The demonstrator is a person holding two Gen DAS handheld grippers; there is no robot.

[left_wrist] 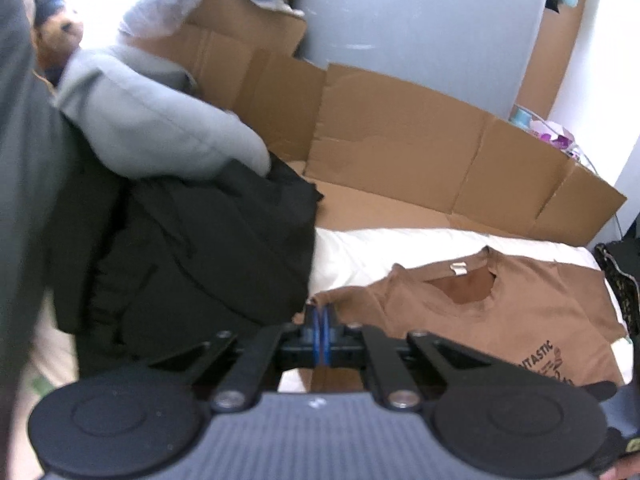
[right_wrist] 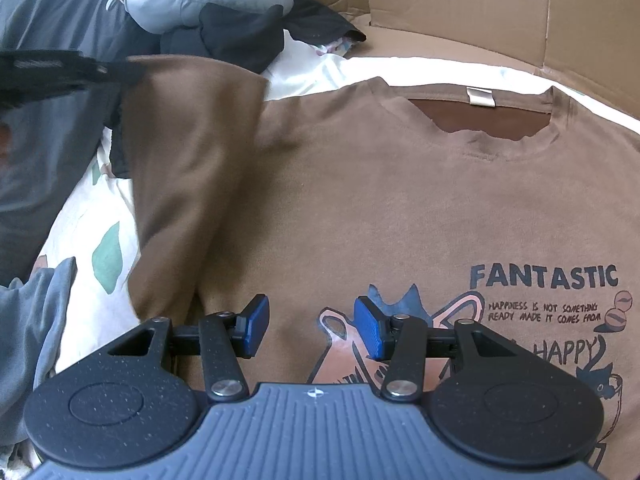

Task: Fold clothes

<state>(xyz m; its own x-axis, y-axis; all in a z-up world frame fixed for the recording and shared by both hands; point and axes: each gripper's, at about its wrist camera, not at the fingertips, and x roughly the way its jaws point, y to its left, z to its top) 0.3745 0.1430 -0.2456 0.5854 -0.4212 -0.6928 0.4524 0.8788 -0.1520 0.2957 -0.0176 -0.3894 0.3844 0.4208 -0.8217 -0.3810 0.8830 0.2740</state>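
- Brown T-shirt (right_wrist: 360,208) lies print-up on the bed (left_wrist: 352,252), collar toward the cardboard (left_wrist: 400,128), long axis running collar to hem, toward you.
- Your left hand-held gripper (left_wrist: 321,320): pads pinched tight on the shirt's sleeve edge, sleeve lifted.
- Your right hand-held gripper (right_wrist: 312,328): approx half open over the print, holding nothing.

T-shirt (right_wrist: 360,208) was matt brown cotton-like cloth; cardboard (left_wrist: 400,132) matt, creased; jacket (left_wrist: 208,248) dull black fabric; gripper pads (right_wrist: 374,334) ribbed blue rubber-like, arms matt black plastic.
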